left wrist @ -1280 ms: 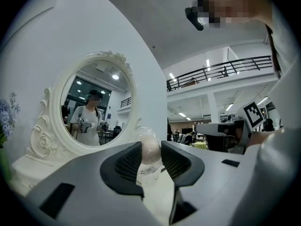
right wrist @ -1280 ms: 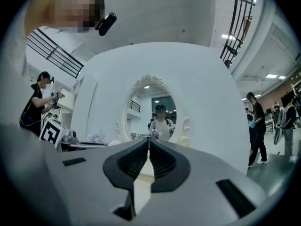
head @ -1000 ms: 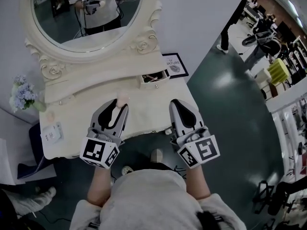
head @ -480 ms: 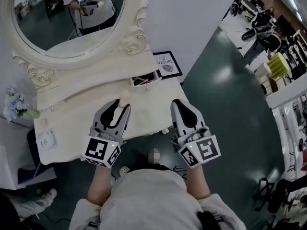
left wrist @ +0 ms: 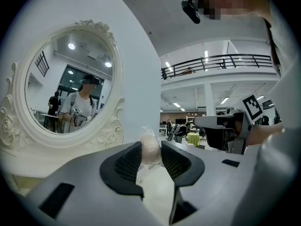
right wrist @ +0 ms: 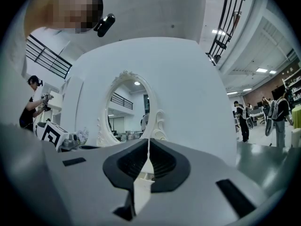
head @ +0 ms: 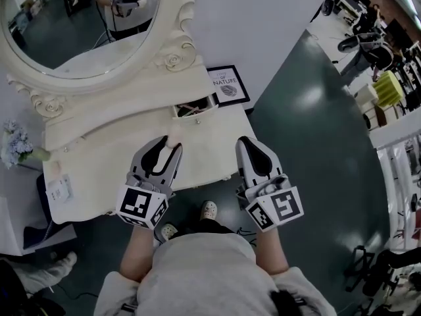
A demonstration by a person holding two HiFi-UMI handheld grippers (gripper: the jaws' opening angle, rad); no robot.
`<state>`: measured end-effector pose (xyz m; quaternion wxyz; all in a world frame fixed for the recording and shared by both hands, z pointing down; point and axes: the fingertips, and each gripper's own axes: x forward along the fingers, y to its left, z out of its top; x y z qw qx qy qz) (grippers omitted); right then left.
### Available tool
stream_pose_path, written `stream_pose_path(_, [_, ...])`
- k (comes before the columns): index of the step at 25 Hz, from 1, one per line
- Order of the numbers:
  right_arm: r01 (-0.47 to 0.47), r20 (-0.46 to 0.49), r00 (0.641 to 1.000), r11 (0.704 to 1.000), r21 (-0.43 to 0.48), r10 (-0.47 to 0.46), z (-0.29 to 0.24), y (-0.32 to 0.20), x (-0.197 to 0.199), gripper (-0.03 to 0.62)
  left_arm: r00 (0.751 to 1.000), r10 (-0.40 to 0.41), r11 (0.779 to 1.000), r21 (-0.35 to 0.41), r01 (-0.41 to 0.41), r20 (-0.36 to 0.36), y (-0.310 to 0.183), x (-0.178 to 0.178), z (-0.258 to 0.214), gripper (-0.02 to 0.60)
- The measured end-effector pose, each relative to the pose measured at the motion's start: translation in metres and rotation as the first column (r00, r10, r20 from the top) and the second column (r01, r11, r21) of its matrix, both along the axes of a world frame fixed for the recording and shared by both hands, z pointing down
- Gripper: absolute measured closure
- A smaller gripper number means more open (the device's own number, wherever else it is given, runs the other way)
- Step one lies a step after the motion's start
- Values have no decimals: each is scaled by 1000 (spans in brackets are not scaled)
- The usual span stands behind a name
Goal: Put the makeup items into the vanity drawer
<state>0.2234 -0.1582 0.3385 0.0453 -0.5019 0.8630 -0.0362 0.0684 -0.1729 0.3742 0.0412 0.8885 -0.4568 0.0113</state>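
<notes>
Sweatshirt of grey fabric [head: 197, 268] nearest, bare forearms reaching out from under it. Next out, left gripper [head: 168, 147], jaws part-way apart and clamped on pale pink egg-shaped makeup sponge in clear wrapper [head: 174, 134], with its rounded tip poking past the dark ribbed pads [left wrist: 128, 161]. Carried over the front part of the cream carved vanity table [head: 99, 170], short of the drawer and not touching it. Alongside and well apart, right gripper [head: 246, 143], jaws pressed together with nothing between them, poised at the table's right edge above dark green floor [head: 309, 163].

Further back on the tabletop, small cream drawer [head: 195, 108] standing open, contents too small to tell apart. Just right of it, by the wall, black-framed white print [head: 227, 85]. At the table's left end, small white object [head: 59, 188] and pale blue flower bunch [head: 13, 143]. Farthest, oval mirror in ornate cream frame [head: 72, 31], reflecting a person with a marker cube.
</notes>
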Motion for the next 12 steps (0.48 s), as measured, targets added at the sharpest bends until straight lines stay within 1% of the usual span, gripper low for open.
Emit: stream_pose_path(12, [6, 13, 1000, 999, -50, -5, 21, -22, 34, 569, 997, 18, 997, -78, -12, 72, -21, 39, 41, 436])
